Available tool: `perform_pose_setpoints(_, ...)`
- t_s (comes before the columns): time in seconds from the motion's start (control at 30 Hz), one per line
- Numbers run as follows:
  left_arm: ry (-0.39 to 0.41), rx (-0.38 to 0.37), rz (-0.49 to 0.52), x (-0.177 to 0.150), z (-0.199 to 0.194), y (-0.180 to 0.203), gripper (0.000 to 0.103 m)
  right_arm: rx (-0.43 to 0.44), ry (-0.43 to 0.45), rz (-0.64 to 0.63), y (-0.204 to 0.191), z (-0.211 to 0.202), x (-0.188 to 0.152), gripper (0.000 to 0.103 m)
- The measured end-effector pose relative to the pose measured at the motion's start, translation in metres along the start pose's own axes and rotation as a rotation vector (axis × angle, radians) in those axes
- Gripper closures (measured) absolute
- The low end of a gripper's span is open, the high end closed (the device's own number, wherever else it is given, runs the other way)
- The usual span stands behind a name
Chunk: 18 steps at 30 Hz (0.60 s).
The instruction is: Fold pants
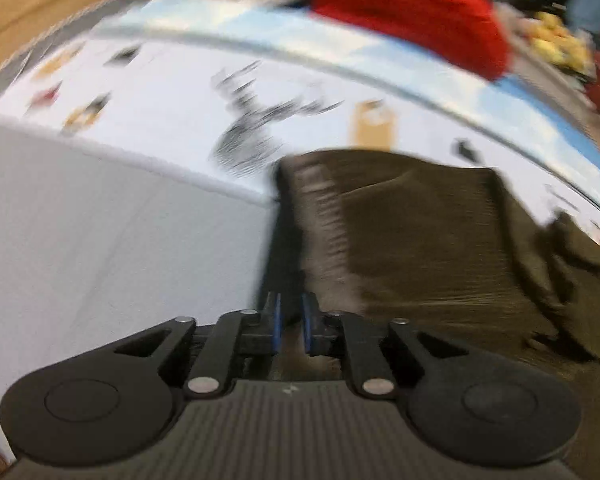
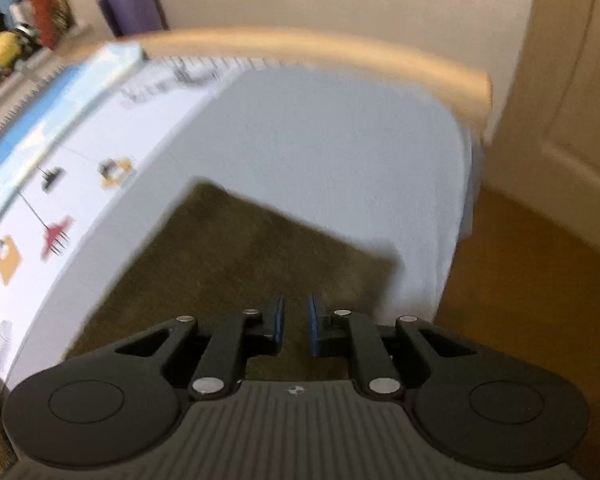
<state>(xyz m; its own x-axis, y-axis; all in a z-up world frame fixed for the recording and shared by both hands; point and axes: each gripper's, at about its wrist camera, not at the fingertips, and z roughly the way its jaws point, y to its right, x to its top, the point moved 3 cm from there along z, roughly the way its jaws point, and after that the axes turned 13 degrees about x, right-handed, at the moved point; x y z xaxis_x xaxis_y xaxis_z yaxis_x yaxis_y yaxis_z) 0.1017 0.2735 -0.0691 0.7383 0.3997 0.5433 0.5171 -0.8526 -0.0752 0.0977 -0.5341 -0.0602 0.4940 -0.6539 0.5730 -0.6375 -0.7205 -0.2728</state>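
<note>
Dark olive-brown pants lie on a white sheet, and everything is motion-blurred. In the left wrist view my left gripper is shut on the pants' left edge. A ribbed band of the cloth runs up and away from the blue pads. In the right wrist view the pants stretch away as a flat panel with two far corners. My right gripper is shut on their near edge, with olive cloth filling the narrow gap between its pads.
A printed white and blue cover lies beyond the sheet, with a red garment and yellow items behind it. A wooden rail bounds the bed's far end. To the right are wooden floor and a door.
</note>
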Motion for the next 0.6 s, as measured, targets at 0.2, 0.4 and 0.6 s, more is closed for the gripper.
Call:
perform_pose_setpoints(0.2,0.016,-0.124,0.214,-0.016,-0.005,0.069,0.070,0.281,0.191,-0.301,-0.080,-0.026,-0.001,0.088)
perform_pose_setpoints(0.4,-0.182,0.068,0.375,-0.047,0.037,0.091,0.043,0.645,0.026,-0.437,-0.155,-0.006,-0.033,0.088)
perform_pose_setpoints(0.6,-0.073,-0.027,0.248,-0.028,0.009,0.100,0.043,0.788,-0.314,-0.405,-0.211,0.051,-0.075,0.081)
